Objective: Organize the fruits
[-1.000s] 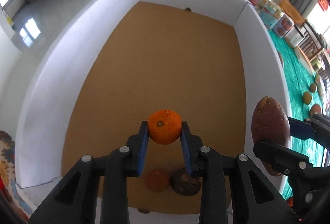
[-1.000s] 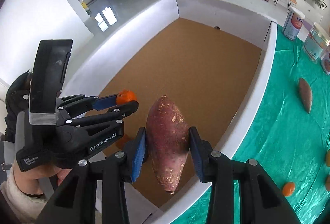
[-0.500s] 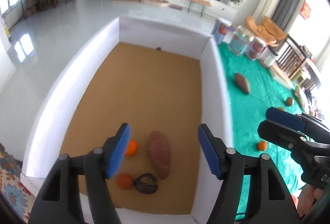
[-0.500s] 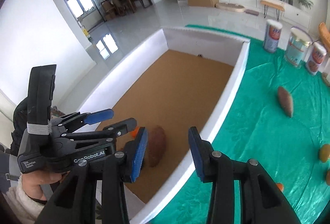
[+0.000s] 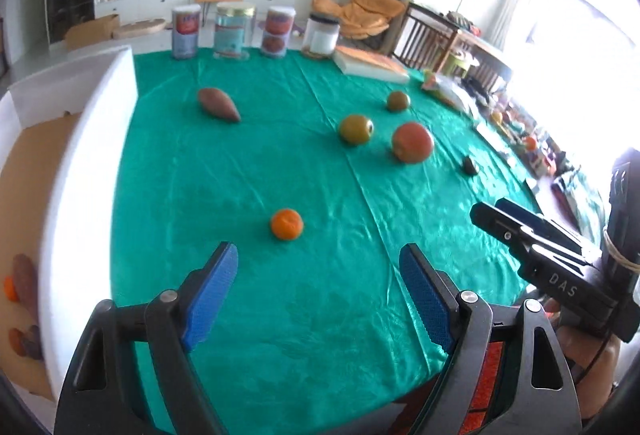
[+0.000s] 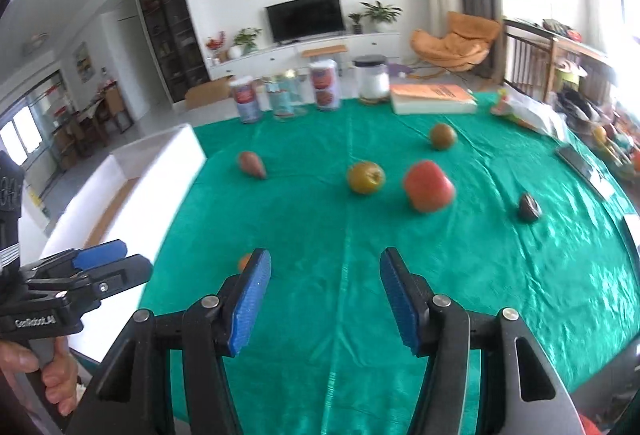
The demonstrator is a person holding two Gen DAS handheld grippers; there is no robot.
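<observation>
left gripper jaws just opened wide, empty; right gripper jaws just parted, empty. mandarin on green tablecloth, right of white box, just ahead of left gripper. light, soft skin, rolls; pinch gently across middle.

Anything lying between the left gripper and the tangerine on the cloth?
Nothing: only bare green cloth lies between the open left gripper and the tangerine, as the left wrist view shows.
</observation>
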